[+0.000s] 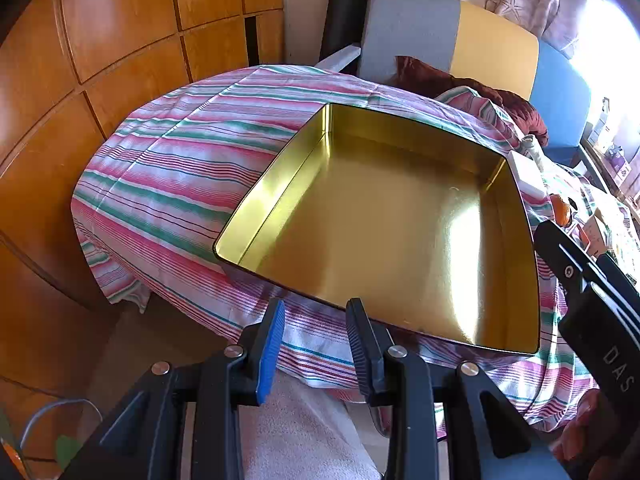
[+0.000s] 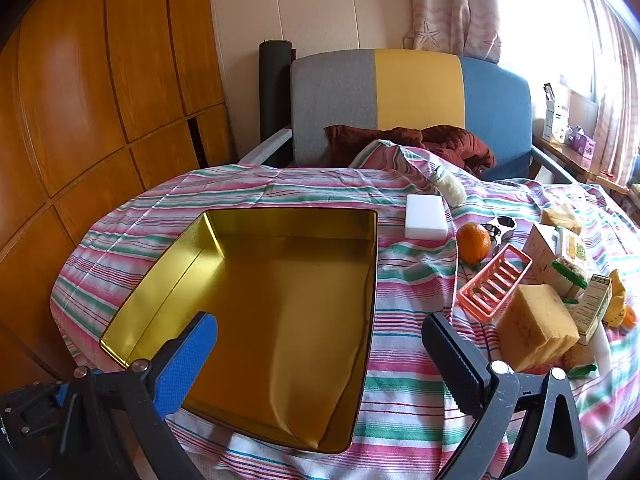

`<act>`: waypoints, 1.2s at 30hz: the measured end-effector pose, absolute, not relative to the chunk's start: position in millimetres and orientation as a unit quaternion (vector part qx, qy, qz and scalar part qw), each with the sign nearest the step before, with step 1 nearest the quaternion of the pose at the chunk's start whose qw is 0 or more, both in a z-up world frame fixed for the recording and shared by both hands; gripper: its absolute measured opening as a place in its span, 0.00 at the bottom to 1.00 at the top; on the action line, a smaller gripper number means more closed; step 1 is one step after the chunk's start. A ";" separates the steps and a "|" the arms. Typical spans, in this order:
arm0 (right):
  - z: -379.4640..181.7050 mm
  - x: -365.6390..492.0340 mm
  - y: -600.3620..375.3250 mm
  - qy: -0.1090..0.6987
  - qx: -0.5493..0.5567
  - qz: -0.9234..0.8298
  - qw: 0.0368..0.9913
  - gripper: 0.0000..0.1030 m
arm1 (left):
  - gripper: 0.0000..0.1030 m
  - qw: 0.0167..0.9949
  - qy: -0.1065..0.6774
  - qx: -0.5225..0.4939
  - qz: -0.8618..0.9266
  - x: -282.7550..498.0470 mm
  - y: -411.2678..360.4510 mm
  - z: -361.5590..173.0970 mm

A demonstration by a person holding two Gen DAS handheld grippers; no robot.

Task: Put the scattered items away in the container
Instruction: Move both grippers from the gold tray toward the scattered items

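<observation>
The gold tin (image 2: pixel 280 300) sits empty on the striped cloth (image 2: pixel 400 400), left of the scattered items, its near edge close to the table's near side; nothing has gone in yet, so the step in hand looks like the first pick. The right gripper (image 2: pixel 320 364) hangs over the tin's near right part with its jaws spread fully wide and nothing between them; the left gripper (image 1: pixel 316 344) hovers by the tin's near rim, nearly clenched, holding nothing. A sensible first target is the yellow sponge (image 2: pixel 536 326), nearest on the right; it is soft, so a wide approach from above and a gentle squeeze across its shorter sides should do. Its long axis seems to run from near right towards far left, so the jaws should straddle it crosswise. The pink rack (image 2: pixel 494 284) beside it lies with its long axis pointing far right, towards the orange (image 2: pixel 474 242); the white block (image 2: pixel 426 216) lies farther off, just beyond the tin's far right corner.
</observation>
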State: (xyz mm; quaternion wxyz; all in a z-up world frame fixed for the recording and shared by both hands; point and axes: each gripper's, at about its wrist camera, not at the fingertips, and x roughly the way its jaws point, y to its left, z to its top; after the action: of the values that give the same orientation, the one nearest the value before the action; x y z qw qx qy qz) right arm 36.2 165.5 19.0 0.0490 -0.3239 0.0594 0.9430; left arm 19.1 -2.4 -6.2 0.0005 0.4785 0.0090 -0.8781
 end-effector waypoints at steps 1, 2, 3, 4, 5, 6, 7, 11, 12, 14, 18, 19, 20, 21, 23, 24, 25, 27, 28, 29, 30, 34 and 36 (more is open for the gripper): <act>18.3 36.3 165.7 0.062 -0.326 0.942 0.050 1.00 | 0.31 0.000 0.009 0.479 -0.878 19.2 -2.8 -6.3; 17.6 36.2 166.4 0.066 -0.329 0.941 0.049 1.00 | 0.31 0.000 0.008 0.479 -0.878 19.1 -3.0 -6.3; 16.9 36.4 167.5 0.072 -0.332 0.939 0.047 1.00 | 0.31 0.000 0.008 0.479 -0.878 18.9 -2.9 -6.4; 16.8 36.3 168.7 0.078 -0.334 0.938 0.044 1.00 | 0.31 0.000 0.008 0.480 -0.878 18.8 -2.8 -6.6; 15.7 36.5 170.2 0.087 -0.334 0.938 0.038 1.00 | 0.31 0.000 0.007 0.480 -0.877 18.9 -2.6 -7.0; 15.0 36.6 171.4 0.092 -0.335 0.937 0.034 1.00 | 0.31 0.000 0.007 0.481 -0.877 19.0 -2.5 -7.4; 14.7 37.0 171.5 0.093 -0.335 0.937 0.032 1.00 | 0.31 0.001 0.007 0.481 -0.877 19.1 -2.6 -7.9; 16.5 39.6 169.5 0.088 -0.327 0.941 0.022 1.00 | 0.31 0.001 0.004 0.482 -0.876 19.2 0.1 -8.4; 17.1 40.4 169.3 0.087 -0.325 0.942 0.022 1.00 | 0.31 0.000 0.003 0.482 -0.876 19.5 0.7 -8.5; 18.3 41.7 170.1 0.087 -0.321 0.943 0.018 1.00 | 0.31 -0.004 -0.001 0.481 -0.876 20.2 2.9 -8.2; 19.0 46.2 175.2 0.083 -0.312 0.946 0.021 1.00 | 0.31 -0.023 -0.011 0.484 -0.875 21.5 13.3 -8.0; 18.9 48.2 177.3 0.078 -0.309 0.947 0.025 1.00 | 0.31 -0.033 -0.016 0.485 -0.874 21.2 17.4 -7.8; 18.9 50.0 179.5 0.075 -0.307 0.948 0.028 0.99 | 0.31 -0.043 -0.021 0.485 -0.873 21.5 21.6 -7.4; 18.8 52.1 181.8 0.073 -0.305 0.949 0.030 0.97 | 0.31 -0.052 -0.028 0.484 -0.873 22.5 26.1 -7.0; 18.3 56.7 189.1 0.069 -0.302 0.950 0.037 0.94 | 0.31 -0.068 -0.048 0.478 -0.874 24.6 38.7 -4.4; 17.8 58.6 192.8 0.069 -0.302 0.950 0.042 0.91 | 0.31 -0.075 -0.057 0.474 -0.875 24.9 45.0 -2.7; 17.1 60.8 198.3 0.070 -0.301 0.950 0.050 0.88 | 0.31 -0.084 -0.066 0.468 -0.877 25.1 51.4 -0.7; 15.8 65.5 212.6 0.075 -0.299 0.948 0.074 0.85 | 0.31 -0.098 -0.080 0.456 -0.881 25.9 63.1 3.7; 15.4 68.7 223.0 0.080 -0.297 0.947 0.094 0.84 | 0.31 -0.107 -0.087 0.446 -0.884 26.4 70.3 6.7; 15.6 71.6 232.3 0.085 -0.294 0.946 0.107 0.84 | 0.31 -0.115 -0.091 0.439 -0.887 26.8 76.6 9.4; 15.6 74.4 241.8 0.092 -0.292 0.944 0.121 0.84 | 0.31 -0.124 -0.095 0.433 -0.888 27.1 82.6 10.9; 14.6 85.5 281.7 0.108 -0.287 0.935 0.180 0.84 | 0.31 -0.152 -0.115 0.418 -0.888 26.2 111.0 16.3; 13.7 90.9 297.1 0.112 -0.286 0.931 0.197 0.84 | 0.31 -0.168 -0.128 0.412 -0.887 26.4 125.9 17.8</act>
State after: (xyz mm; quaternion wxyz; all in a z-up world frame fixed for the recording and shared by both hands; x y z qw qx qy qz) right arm 90.9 297.1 13.7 0.1968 -0.2856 0.1116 0.9313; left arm 26.4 125.9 17.8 -0.1675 0.4118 -0.1283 -0.8865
